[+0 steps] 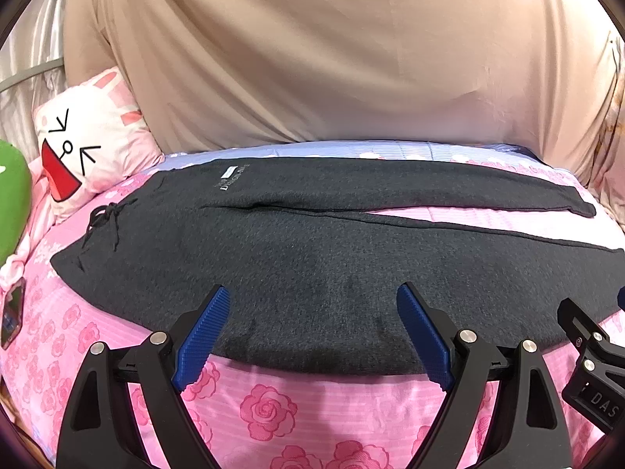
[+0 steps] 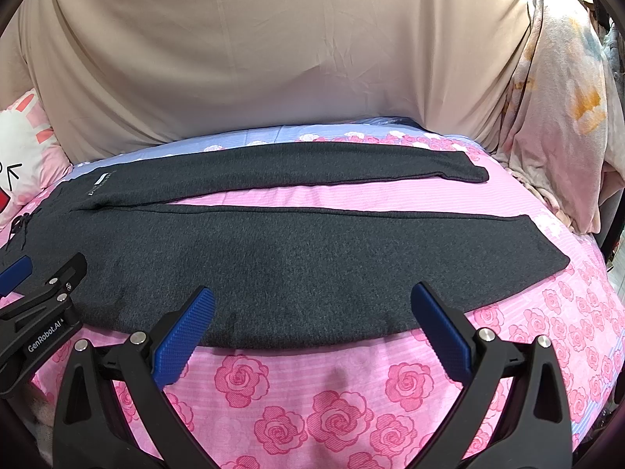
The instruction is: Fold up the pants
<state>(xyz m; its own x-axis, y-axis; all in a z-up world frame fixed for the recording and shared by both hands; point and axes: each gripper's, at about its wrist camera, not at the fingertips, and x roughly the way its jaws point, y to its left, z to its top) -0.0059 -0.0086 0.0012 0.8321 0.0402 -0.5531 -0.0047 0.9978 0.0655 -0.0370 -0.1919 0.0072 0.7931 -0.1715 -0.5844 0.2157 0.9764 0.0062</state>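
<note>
Dark grey pants (image 1: 312,258) lie flat on a pink rose bedsheet (image 1: 269,406), waistband with a drawstring at the left, both legs spread to the right with a gap between them. They also show in the right wrist view (image 2: 273,262). My left gripper (image 1: 312,293) is open, blue pads above the near edge of the near leg, close to the waist end. My right gripper (image 2: 312,293) is open above the same near edge, further along the leg. Both are empty. The left gripper also shows at the left of the right wrist view (image 2: 23,273).
A white and pink bunny pillow (image 1: 86,144) and a green plush (image 1: 11,199) lie at the left. A beige fabric (image 1: 312,58) rises behind the bed. A phone (image 1: 11,312) lies at the left edge. A patterned cloth (image 2: 562,117) hangs at the right.
</note>
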